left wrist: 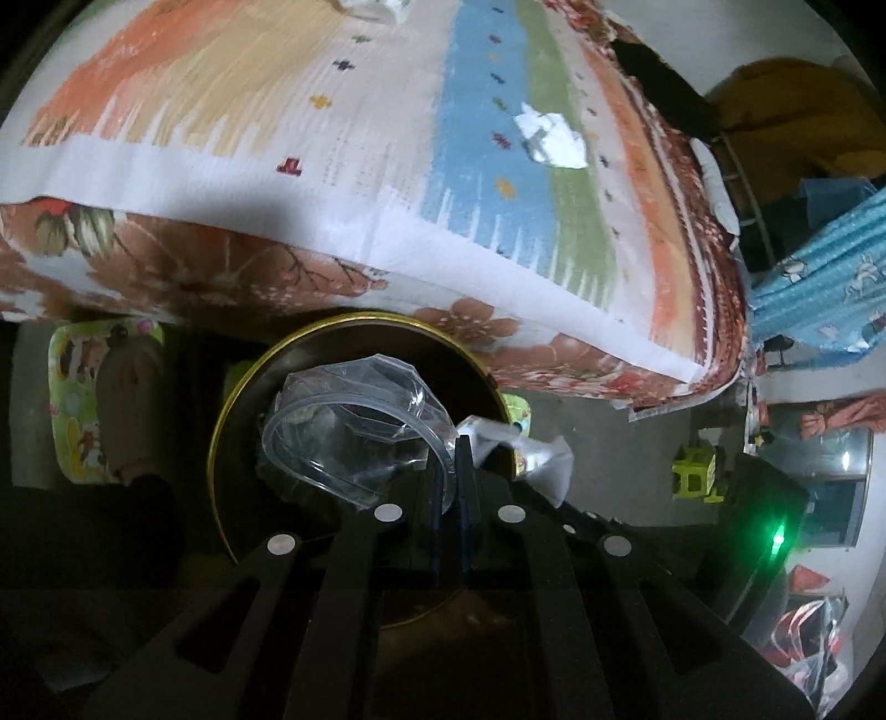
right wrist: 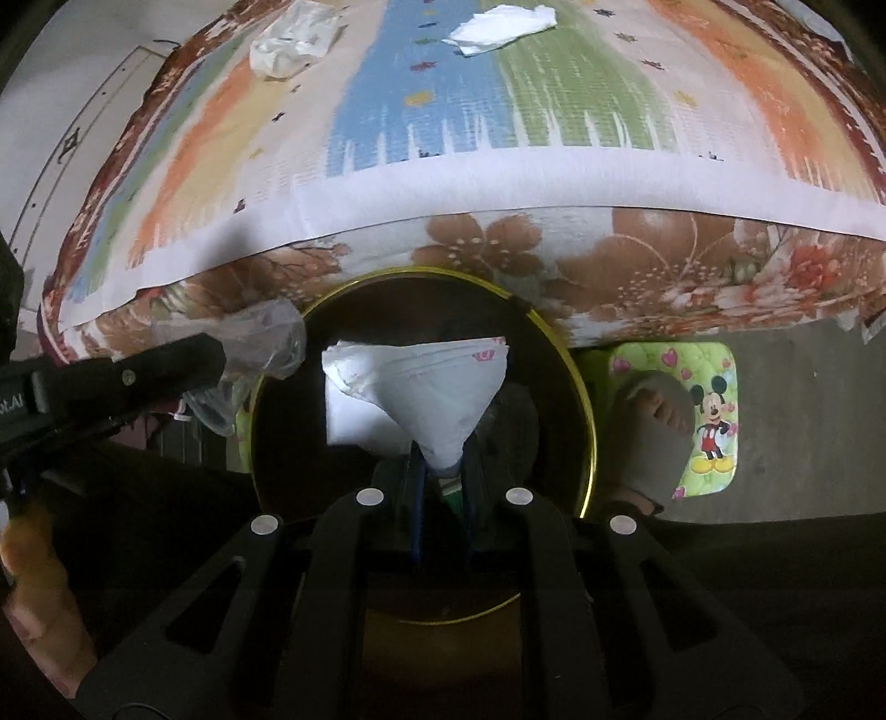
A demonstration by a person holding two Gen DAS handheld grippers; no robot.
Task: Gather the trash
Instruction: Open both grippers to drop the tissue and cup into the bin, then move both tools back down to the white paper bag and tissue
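We've got both grippers clamped on trash over the bin [right wrist: 587, 399] so it drops in: left gripper [left wrist: 451, 443] pinching the clear plastic bag [left wrist: 354, 426], right gripper [right wrist: 443, 471] the white wrapper [right wrist: 426, 387].

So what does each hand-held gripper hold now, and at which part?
The left hand-held gripper pinches the clear plastic bag at its crumpled edge. The right hand-held gripper pinches the white paper wrapper at its narrow lower corner. Both hang over the round bin.

We see a gold-rimmed dark bin [right wrist: 588, 387], white crumpled paper [right wrist: 501, 25], and an orange, blue, green striped bedsheet [right wrist: 387, 99].
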